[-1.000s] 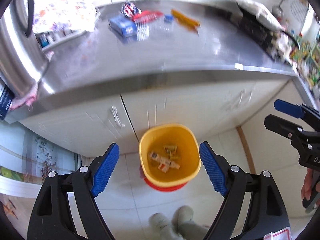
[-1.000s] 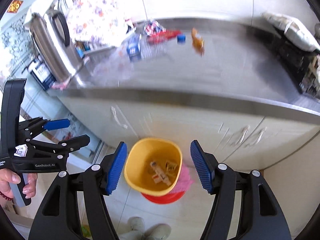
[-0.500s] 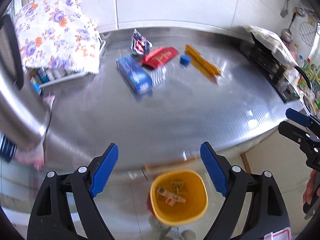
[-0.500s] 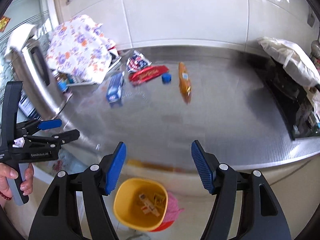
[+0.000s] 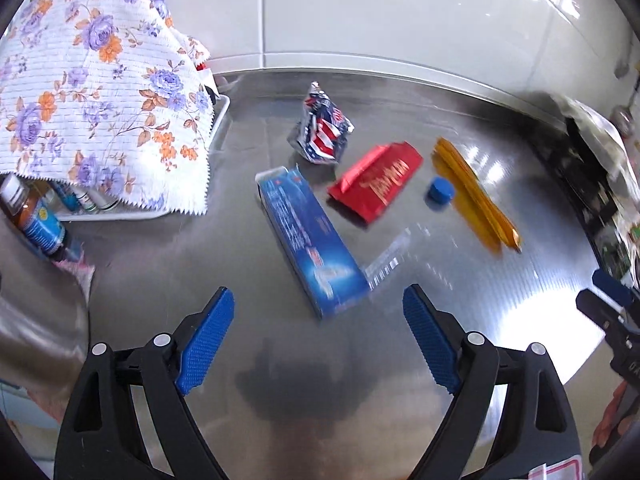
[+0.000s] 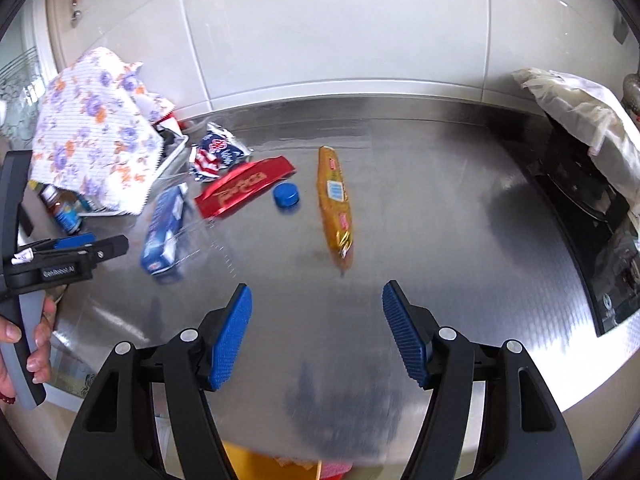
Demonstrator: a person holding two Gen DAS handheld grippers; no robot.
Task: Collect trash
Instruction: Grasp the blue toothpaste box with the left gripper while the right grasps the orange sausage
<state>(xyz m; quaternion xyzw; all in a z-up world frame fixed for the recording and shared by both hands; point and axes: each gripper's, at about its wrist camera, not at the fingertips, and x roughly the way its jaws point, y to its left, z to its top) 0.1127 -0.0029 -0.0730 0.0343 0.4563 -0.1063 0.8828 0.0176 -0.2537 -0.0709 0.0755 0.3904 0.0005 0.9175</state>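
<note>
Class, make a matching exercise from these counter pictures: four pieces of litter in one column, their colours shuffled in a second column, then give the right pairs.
Things:
1. long box
2. bottle cap
3. flat foil wrapper
4. long snack packet

Colours:
A. red with gold lettering
B. orange-yellow
C. blue with white print
D. plain blue

Pairs: 1-C, 2-D, 3-A, 4-B

All four lie on the steel counter, apart from both grippers.
</note>
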